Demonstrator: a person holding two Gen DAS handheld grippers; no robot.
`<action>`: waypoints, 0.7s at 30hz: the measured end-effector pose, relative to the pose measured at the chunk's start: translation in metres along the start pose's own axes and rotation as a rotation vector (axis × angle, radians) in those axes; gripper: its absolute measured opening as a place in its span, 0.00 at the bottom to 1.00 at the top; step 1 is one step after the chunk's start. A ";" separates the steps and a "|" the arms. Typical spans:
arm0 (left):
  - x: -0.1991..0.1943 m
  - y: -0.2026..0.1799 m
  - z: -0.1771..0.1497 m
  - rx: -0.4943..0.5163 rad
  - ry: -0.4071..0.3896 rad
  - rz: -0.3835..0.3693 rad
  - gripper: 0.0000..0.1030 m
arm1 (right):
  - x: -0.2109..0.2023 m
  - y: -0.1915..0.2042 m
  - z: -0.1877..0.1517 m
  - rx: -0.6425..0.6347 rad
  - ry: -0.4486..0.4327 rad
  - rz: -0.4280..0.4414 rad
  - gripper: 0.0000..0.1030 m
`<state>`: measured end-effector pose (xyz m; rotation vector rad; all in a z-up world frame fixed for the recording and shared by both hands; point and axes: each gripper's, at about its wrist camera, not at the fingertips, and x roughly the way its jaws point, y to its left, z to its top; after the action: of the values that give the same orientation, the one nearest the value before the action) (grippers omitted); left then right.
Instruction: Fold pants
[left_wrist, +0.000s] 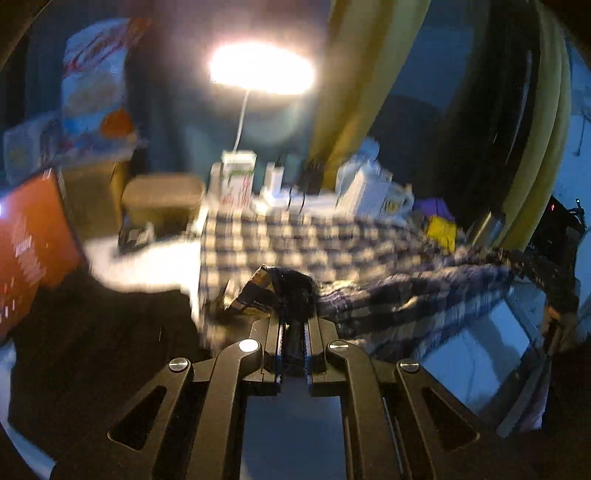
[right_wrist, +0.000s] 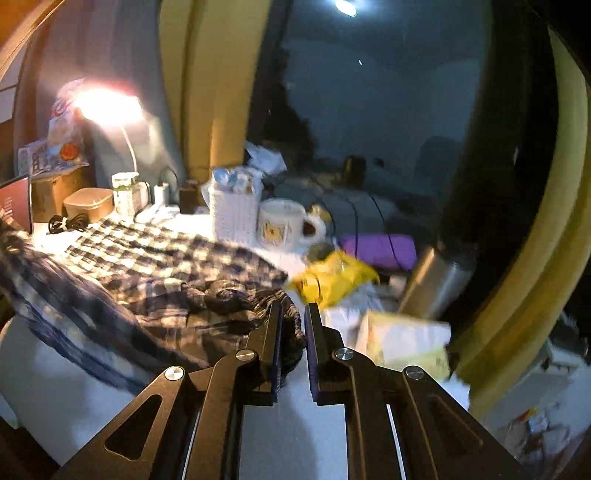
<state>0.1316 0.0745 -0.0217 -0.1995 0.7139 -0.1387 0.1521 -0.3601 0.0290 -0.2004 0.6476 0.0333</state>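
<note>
Blue-and-white plaid pants (left_wrist: 295, 247) lie spread over the white table (left_wrist: 147, 266), blurred by motion in the left wrist view. My left gripper (left_wrist: 294, 317) is shut on a dark bunched edge of the pants, lifted off the table. In the right wrist view the pants (right_wrist: 147, 258) stretch from the far left toward the centre. My right gripper (right_wrist: 293, 314) is shut on the gathered waistband (right_wrist: 291, 325), which fills the gap between its fingers. The cloth hangs stretched between the two grippers.
A lit desk lamp (right_wrist: 107, 107), a tan box (right_wrist: 88, 203), a white woven basket (right_wrist: 234, 214), a large mug (right_wrist: 284, 221), a yellow packet (right_wrist: 332, 280), a purple pouch (right_wrist: 376, 247) and a steel flask (right_wrist: 428, 284) crowd the table's far and right sides. A red board (left_wrist: 33, 243) stands left.
</note>
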 end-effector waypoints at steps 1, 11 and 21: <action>0.003 0.005 -0.013 -0.013 0.042 0.001 0.07 | 0.000 -0.001 -0.003 0.008 0.016 0.004 0.11; 0.019 0.004 -0.099 -0.076 0.230 -0.009 0.07 | 0.036 0.006 -0.028 0.100 0.096 0.049 0.11; 0.011 0.004 -0.111 -0.056 0.235 -0.002 0.07 | 0.022 -0.015 -0.052 0.186 0.096 0.082 0.61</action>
<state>0.0666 0.0619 -0.1115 -0.2401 0.9527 -0.1454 0.1401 -0.3853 -0.0227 0.0045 0.7501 0.0417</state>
